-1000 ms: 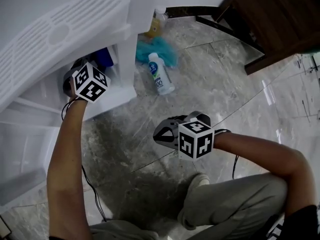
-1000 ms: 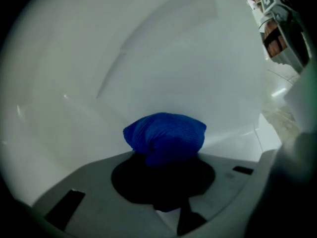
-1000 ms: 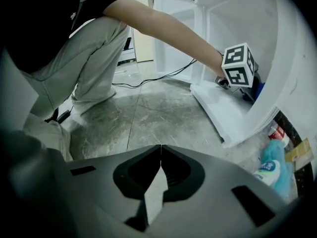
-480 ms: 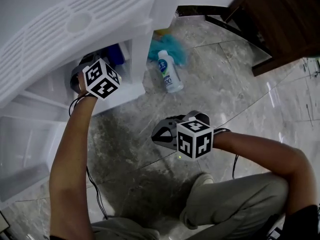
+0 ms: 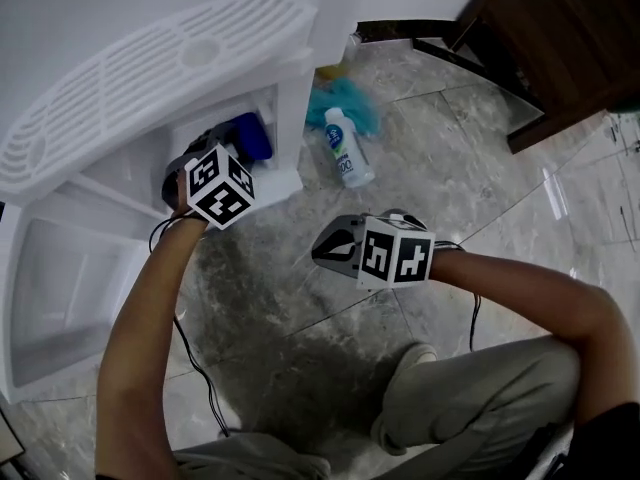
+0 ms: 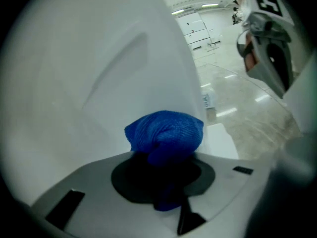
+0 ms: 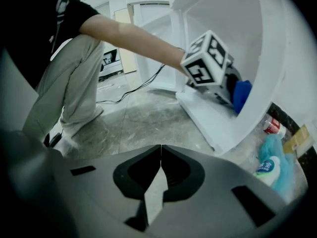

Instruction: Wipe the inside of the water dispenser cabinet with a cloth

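Observation:
The white water dispenser cabinet stands open at the upper left of the head view. My left gripper reaches into its lower compartment, shut on a bunched blue cloth. In the left gripper view the cloth bulges out of the jaws against the cabinet's white inner wall. My right gripper hovers over the marble floor outside the cabinet, shut and holding nothing. Its tips meet in the right gripper view, which also shows the left gripper's marker cube and the cloth inside the cabinet.
A white bottle with a blue label lies on the floor right of the cabinet, next to a teal duster. Dark wooden furniture stands at the upper right. The cabinet's open door lies at the left. A cable trails past the person's knee.
The left gripper has slid sideways inside the compartment with the cloth, which now shows more fully. The right gripper has rolled and drifted slightly. The head view has shifted.

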